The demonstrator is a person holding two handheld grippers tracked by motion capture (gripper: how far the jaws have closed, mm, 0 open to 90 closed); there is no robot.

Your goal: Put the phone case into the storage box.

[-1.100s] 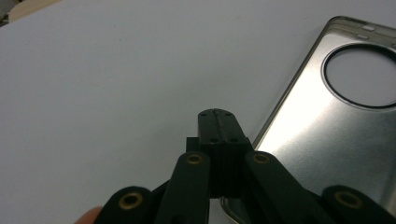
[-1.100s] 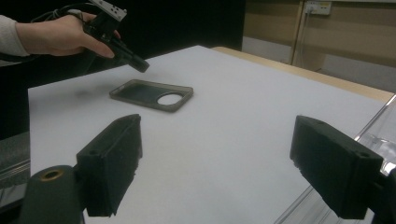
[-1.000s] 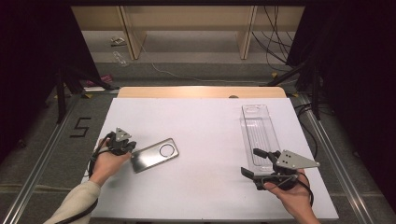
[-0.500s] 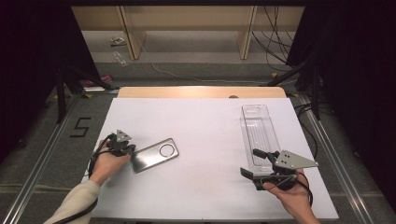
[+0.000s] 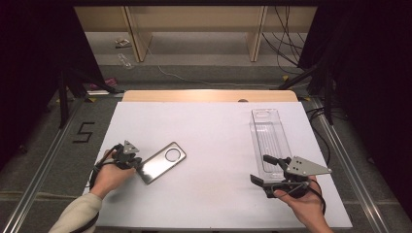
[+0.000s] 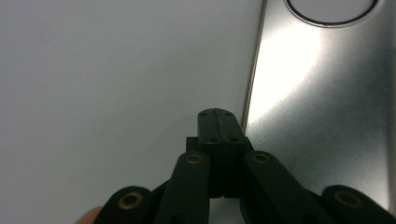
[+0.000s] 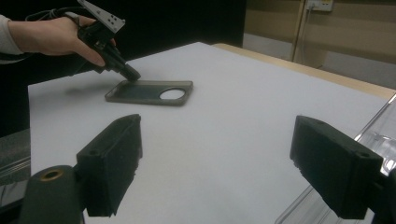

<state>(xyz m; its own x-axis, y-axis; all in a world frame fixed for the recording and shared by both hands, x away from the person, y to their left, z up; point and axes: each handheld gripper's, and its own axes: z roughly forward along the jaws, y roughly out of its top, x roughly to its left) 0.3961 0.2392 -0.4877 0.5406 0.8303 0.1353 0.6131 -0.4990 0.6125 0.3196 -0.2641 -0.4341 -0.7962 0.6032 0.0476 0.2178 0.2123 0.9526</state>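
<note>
Two things lie on the white, matte counter (image 5: 214, 145): a phone case (image 5: 162, 162) at the left and a clear tray (image 5: 269, 138) at the right, well apart. The case is a flat, rounded rectangle with a smooth, grey metallic sheen that throws back a bright glare in the left gripper view, and it has one round cutout near its far end; no brand or lettering can be read on it. It lies aslant, its near end just beside the left gripper (image 5: 137, 164). That gripper's black jaws are pressed together with nothing between them, and their joined tip rests at the case's near edge, touching or nearly touching it. From the right gripper view the case looks dark, with a raised rim around its inner face. The tray is long, narrow and transparent plastic, with ribbed moulding along its floor and a rounded recess at its far end. The right gripper (image 5: 260, 169) hovers at the tray's near end, its jaws spread wide and empty; their pads are blocky, black and finely textured. A figure "5" (image 5: 84, 132) is marked on the grey floor left of the counter.
</note>
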